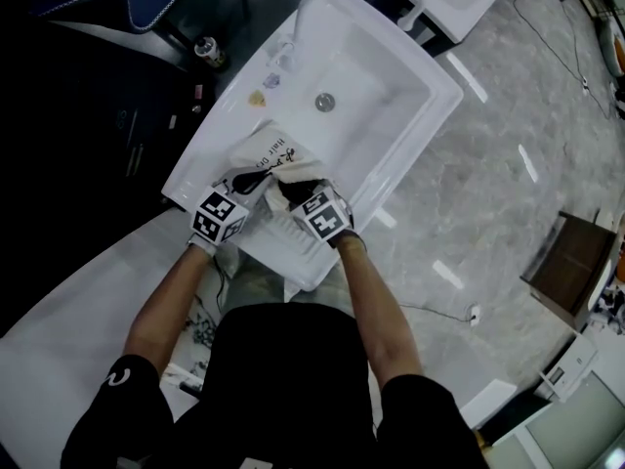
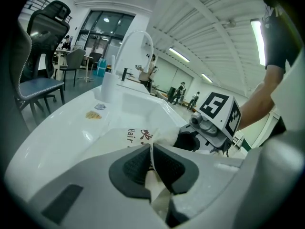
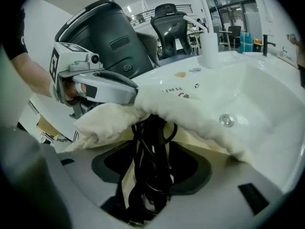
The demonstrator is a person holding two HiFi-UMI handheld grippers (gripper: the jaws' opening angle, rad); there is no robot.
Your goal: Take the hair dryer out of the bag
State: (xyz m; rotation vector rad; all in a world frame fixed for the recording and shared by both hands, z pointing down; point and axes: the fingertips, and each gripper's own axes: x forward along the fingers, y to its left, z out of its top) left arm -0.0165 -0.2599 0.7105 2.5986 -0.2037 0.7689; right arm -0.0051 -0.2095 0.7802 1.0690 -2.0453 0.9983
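We see dryer (image 3: 151,137) (black, cord looped round it) poking from mouth of bag (image 3: 190,109), lying between jaws of right claw (image 3: 151,168). Jaws stand wide apart, pads not pressing it: released. Left claw (image 2: 152,168) clenched on fold of bag's edge. Bag lies on ledge of sink (image 1: 391,96), beside basin. Most of dryer hidden inside bag; we cannot tell body from cord. Both forearms reach forward side by side, claws tilted down, close together at bag mouth.
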